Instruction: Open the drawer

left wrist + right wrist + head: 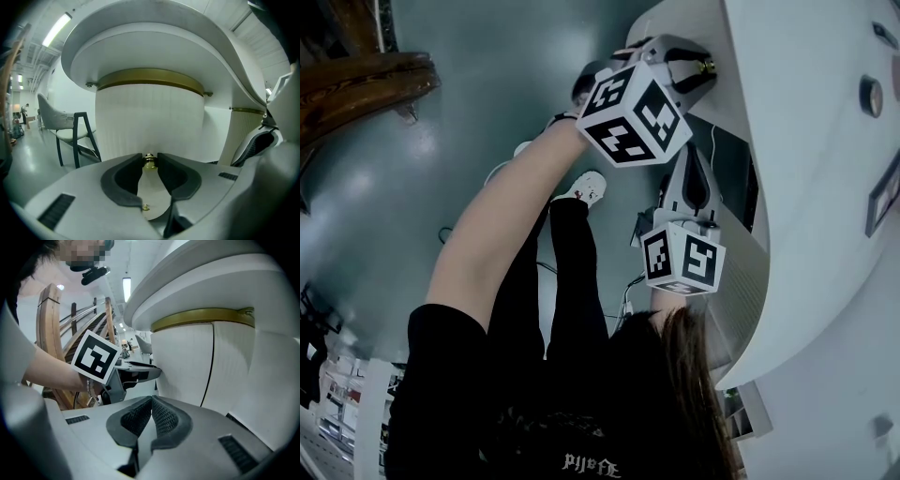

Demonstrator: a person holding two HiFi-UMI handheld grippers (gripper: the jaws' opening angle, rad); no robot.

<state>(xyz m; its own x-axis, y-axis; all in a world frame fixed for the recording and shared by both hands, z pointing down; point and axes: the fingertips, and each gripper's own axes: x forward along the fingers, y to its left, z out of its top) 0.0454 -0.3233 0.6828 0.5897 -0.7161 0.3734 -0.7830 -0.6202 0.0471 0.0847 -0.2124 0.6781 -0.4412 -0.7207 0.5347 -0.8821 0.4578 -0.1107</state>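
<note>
room: showroom, grey floor [487,94], white cabinet [140,61]
drawer [150,122]: looks shut, directly behind knob
knob [149,162]: brass, axis points at left claw
left claw [149,157]: pinching knob
right claw [151,401]: pressed together, empty, off knob
pull: likely straight back along knob

left gripper [697,71]: jaws around brass knob [711,66] | right gripper [694,161]: lower, beside white cabinet [806,141] front

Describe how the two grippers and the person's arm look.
Both the left gripper and right gripper have smooth light-grey shells and dark padded fingers. Each carries a white cube with black square markers. The person wears a black short-sleeved top and a wrist bracelet.
</note>
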